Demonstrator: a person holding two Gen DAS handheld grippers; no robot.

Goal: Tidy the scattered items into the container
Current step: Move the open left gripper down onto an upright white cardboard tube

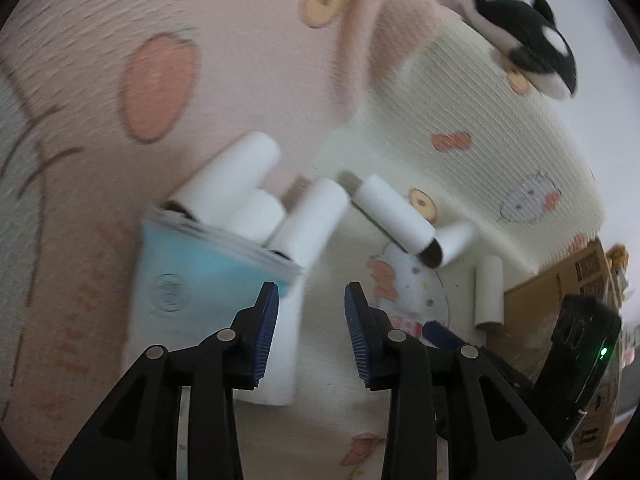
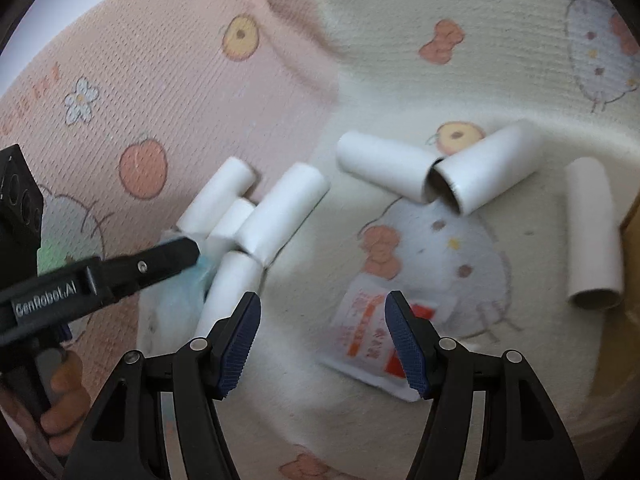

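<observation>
Blanket: your work surface is a soft, ribbed blanket [image 2: 400, 92], pink and cream, printed with cartoon fruit and bows.
Container: a light blue tub [image 1: 192, 276] at the left, tilted, holding several tubes.
Tubes: smooth white cardboard tubes [image 2: 282, 210] poke from the tub; three more [image 2: 384, 168] lie loose to the right.
Packet: a flat white and orange packet [image 2: 368, 332] lies just ahead of your right tongs.
Left tongs: your left tongs [image 1: 312, 292] stand partly open and empty, beside the tub.
Right tongs: your right tongs [image 2: 322, 304] stand half open over the blanket, holding nothing.
Toy: a plush orca [image 1: 524, 52] rests far off.
</observation>
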